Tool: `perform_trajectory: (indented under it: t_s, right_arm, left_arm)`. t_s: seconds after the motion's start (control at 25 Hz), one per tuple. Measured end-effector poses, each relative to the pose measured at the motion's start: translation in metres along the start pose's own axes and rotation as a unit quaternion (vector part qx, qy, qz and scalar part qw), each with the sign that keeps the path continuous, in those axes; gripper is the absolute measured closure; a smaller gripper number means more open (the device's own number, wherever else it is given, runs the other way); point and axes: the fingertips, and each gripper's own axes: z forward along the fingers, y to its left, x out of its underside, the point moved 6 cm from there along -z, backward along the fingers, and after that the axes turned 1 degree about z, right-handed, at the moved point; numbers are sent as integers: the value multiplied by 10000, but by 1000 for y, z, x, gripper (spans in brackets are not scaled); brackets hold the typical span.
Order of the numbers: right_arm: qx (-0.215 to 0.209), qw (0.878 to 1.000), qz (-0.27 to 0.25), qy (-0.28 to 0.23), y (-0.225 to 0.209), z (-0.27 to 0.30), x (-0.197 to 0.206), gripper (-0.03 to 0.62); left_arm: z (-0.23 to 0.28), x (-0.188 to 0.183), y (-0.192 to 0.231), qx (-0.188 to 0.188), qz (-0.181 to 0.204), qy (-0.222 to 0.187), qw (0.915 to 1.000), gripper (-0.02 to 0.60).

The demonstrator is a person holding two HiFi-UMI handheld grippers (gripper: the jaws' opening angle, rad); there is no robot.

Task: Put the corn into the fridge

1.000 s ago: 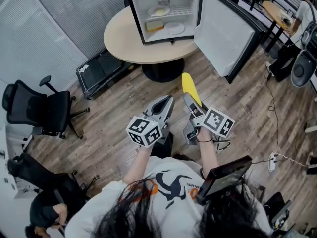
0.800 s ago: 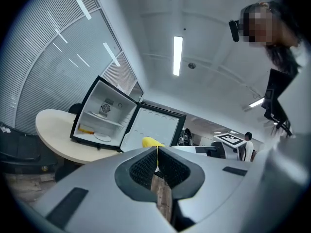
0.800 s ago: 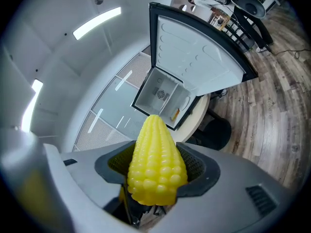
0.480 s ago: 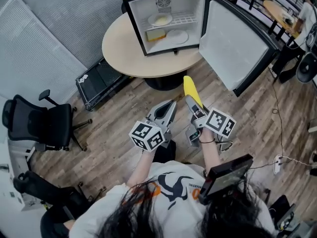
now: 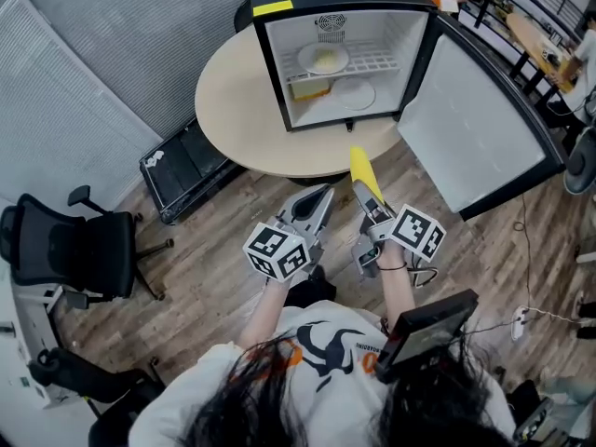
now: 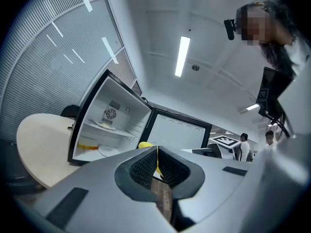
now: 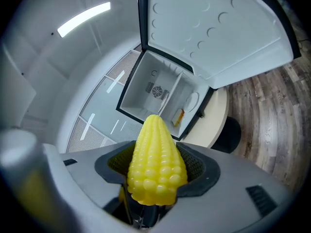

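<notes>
Right gripper (image 5: 371,210): jaws clamped on the corn (image 7: 156,164), pads against both flanks of the cob. The blunt end sits in the jaws and the tapered tip points out toward 12 o'clock in the head view.

Left gripper (image 5: 312,208): jaws pressed together. It is held just beside the right one, at its 9 o'clock, apart from it.

Corn is in the air above the wood floor (image 5: 223,240), near the table edge and still outside the fridge (image 5: 270,63).

Fridge: at 12 o'clock from the grippers, standing on the round table (image 5: 233,101), open side facing the person. Its door (image 5: 484,128) is swung wide, lying toward 2 o'clock.

Fridge interior: a plate (image 5: 323,59) on the wire shelf (something pale yellow on it, cannot tell what). Below, a second plate (image 5: 355,94) with a yellow block (image 5: 310,88) at its 9 o'clock.

Surroundings: black rack (image 5: 186,166) on the floor at 10 o'clock from the grippers; office chair (image 5: 70,250) at 9 o'clock, well apart.
</notes>
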Motion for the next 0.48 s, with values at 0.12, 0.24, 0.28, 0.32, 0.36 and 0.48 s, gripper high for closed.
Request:
perform_trajectory:
  t_s: [0.12, 0.24, 0.28, 0.32, 0.36, 0.48]
  right_arm:
    - [13, 10000, 44, 0, 4, 25, -4, 335]
    - [31, 9999, 126, 10, 5, 51, -5, 335]
    - [42, 9999, 134, 4, 6, 59, -5, 335]
    - [61, 9999, 132, -10, 6, 66, -5, 335]
    - [90, 9999, 124, -30, 7, 72, -5, 335]
    - [186, 9997, 113, -96, 9, 81, -7, 335]
  left_arm:
    - [8, -6, 26, 11, -67, -18, 10000, 569]
    - [17, -11, 54, 40, -127, 4, 9999, 569]
    - [19, -13, 63, 61, -133, 12, 9999, 569]
    - [21, -15, 71, 90, -142, 17, 9999, 569]
    - [23, -16, 77, 128, -160, 22, 9998, 570]
    - [30, -17, 90, 235, -239, 50, 9994, 569]
